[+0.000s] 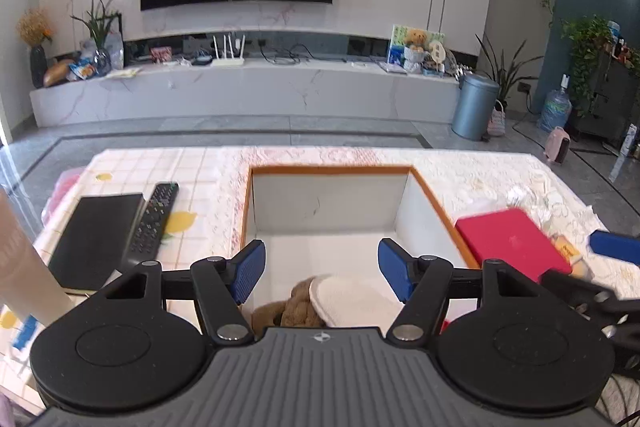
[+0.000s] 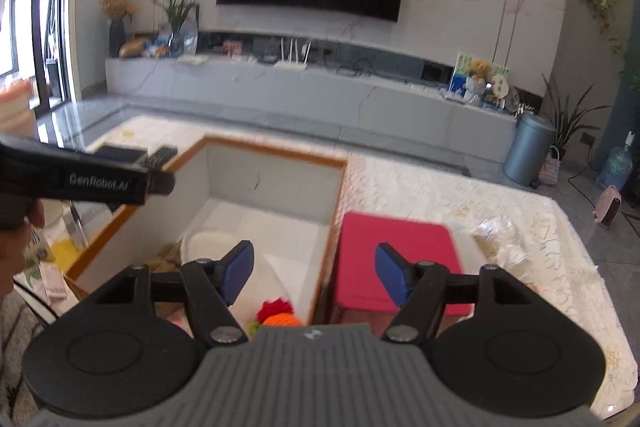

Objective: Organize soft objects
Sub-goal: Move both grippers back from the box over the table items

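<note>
Both the left gripper (image 1: 321, 269) and the right gripper (image 2: 314, 273) have jaws apart, empty, above the white orange-rimmed box (image 1: 332, 169). Lower centre, descend straight onto the brown plush toy (image 1: 298, 303), clearing the rim.

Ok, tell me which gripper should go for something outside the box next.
Right, probably. The right gripper, jaws open, straddles the box wall, with the red pad just ahead. The left gripper is open over the box interior.

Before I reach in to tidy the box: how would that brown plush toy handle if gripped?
The brown plush toy looks fuzzy and slumped, so probably floppy and light. Lying beside the cream slipper, it may drag that along.
</note>
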### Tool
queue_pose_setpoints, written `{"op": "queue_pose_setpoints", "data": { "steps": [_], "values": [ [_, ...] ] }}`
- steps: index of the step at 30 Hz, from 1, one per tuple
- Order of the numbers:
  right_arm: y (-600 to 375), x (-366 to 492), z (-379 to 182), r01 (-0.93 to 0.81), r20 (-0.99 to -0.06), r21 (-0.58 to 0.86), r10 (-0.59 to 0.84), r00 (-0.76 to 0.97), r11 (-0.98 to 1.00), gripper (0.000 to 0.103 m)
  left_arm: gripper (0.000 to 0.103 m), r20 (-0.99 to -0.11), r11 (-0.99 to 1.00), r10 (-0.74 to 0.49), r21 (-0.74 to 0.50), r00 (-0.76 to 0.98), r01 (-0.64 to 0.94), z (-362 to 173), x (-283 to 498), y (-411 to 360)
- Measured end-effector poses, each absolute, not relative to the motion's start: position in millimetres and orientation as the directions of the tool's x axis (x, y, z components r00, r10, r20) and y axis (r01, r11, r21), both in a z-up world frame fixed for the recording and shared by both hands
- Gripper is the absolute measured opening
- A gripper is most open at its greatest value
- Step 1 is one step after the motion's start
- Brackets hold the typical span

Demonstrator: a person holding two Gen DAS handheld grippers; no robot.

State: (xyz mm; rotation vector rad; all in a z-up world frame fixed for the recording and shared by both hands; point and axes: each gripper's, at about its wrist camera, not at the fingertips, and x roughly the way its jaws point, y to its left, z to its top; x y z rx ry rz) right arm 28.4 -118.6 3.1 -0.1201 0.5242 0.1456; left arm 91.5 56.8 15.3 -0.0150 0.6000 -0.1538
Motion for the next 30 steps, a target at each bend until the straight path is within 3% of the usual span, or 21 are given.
{"op": "queue_pose_setpoints", "data": {
  "steps": [3,5,16,21,25,30],
  "values": [
    [-137.9,19.2,21.5,-0.145,-0.456,-0.073,0.096,0.885,0.987,0.071,0.076,-0.535,0.989,-0.146,-0.076,0.832,0.125,34.0,84.3,50.8],
    [-153.5,16.9,31.7,-0.155,-0.442,-0.063,0.112,0.89,0.986,0.082,0.076,-0.517,0.985,-0.173,-0.097,0.838,0.143,46.7,79.6,44.5],
    [-242.5,33.8,64.7,-0.023,-0.411,-0.08,-0.012,0.912,0.997,0.085,0.077,-0.447,0.956,-0.286,-0.079,0.848,0.281,87.5,60.7,-36.6],
    [-280.7,58.2,66.2,0.058,-0.433,-0.12,-0.105,0.895,0.991,0.09,0.078,-0.471,0.943,-0.327,-0.103,0.82,0.317,73.0,61.4,-81.9],
    [-321.1,68.6,44.7,0.149,-0.447,-0.002,-0.134,0.884,0.989,0.09,0.079,-0.496,0.931,-0.362,-0.153,0.789,0.331,44.0,67.3,-116.3],
    [-360.1,80.0,-15.7,0.192,-0.543,0.124,-0.095,0.835,0.974,0.09,0.079,-0.574,0.934,-0.336,-0.101,0.747,0.342,-11.3,72.8,-162.5]
  ]
}}
